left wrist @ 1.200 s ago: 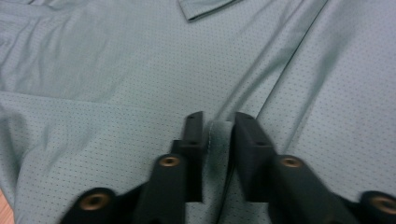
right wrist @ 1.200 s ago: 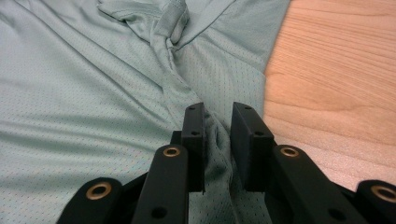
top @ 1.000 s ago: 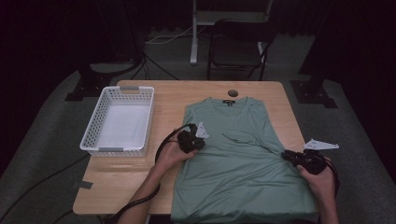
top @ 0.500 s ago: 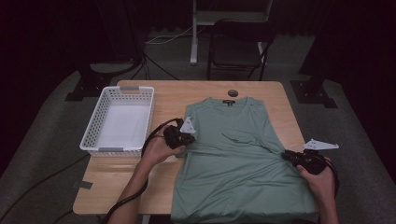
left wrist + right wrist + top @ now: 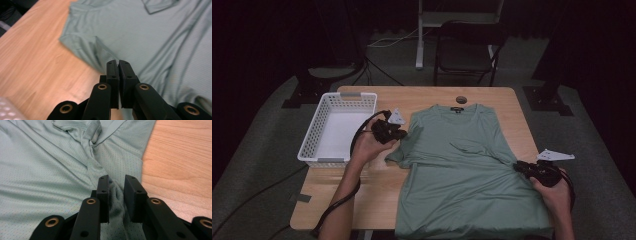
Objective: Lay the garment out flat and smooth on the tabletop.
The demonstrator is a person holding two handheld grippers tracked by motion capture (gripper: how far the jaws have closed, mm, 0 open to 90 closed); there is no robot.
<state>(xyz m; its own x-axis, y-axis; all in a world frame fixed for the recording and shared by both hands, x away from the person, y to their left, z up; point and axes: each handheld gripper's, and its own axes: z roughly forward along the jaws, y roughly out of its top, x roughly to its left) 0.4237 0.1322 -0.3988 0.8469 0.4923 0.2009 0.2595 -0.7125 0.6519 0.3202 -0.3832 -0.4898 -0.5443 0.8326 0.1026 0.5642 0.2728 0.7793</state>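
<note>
A sage-green T-shirt (image 5: 462, 190) lies flat on the wooden table (image 5: 362, 200), collar toward the far edge. My left gripper (image 5: 401, 134) hangs just above the shirt's left shoulder, jaws shut on a ridge of sleeve fabric (image 5: 100, 50) that rises to the tips of the gripper (image 5: 117, 62). The left sleeve (image 5: 398, 156) spreads out onto the wood. At the shirt's right edge my right gripper (image 5: 518, 167) rests low. In the right gripper view a bunched fold of the shirt (image 5: 116, 202) fills the gap between the jaws of the gripper (image 5: 116, 180), and a taut crease runs away from them.
A white plastic basket (image 5: 337, 97) stands at the table's left side, close to my left hand. A small dark round object (image 5: 460, 99) sits beyond the collar. A dark chair (image 5: 467, 45) stands behind the table. Bare wood shows to the right of the shirt (image 5: 180, 160).
My left hand has moved left and upward, from over the shirt's chest toward the basket, drawing the left sleeve outward. The right hand has stayed put.
</note>
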